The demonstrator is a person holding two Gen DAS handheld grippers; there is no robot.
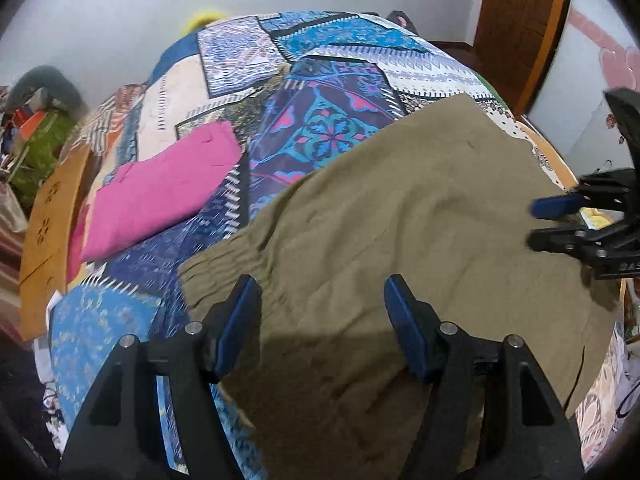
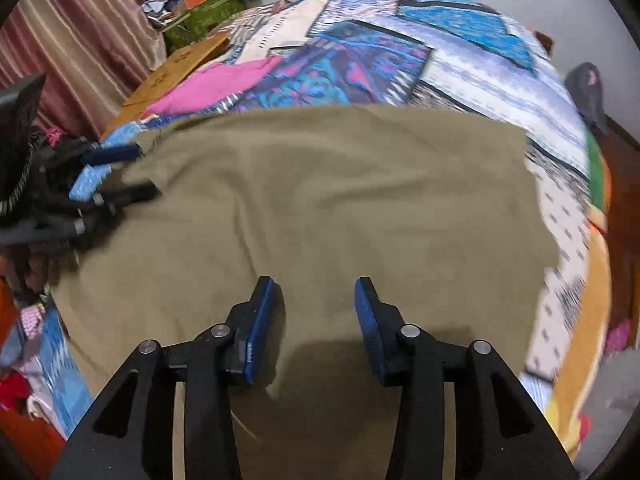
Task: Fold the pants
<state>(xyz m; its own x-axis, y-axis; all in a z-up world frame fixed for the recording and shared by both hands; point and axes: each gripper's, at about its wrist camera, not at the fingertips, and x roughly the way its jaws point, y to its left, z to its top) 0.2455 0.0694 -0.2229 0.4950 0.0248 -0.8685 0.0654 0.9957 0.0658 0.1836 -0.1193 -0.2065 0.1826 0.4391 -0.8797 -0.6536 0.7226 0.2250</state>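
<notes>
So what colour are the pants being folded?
Olive khaki, plain; the pants show best in the right wrist view.

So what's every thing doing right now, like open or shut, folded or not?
Olive pants: spread flat on the bed, not gripped.
Pink garment: folded, lying beside the pants, apart from them.
Left gripper: jaws open, over the waistband end.
Right gripper: jaws open, over the pants, holding nothing.
Patchwork bedspread: spread over the bed.

The pants (image 1: 400, 232) are plain olive-khaki. The bedspread (image 1: 328, 120) beneath is a patchwork of blue, turquoise, purple and white prints with pink flowers. A folded garment (image 1: 160, 192) on the left is solid magenta. Both grippers are black with blue pads (image 2: 260, 328).
</notes>
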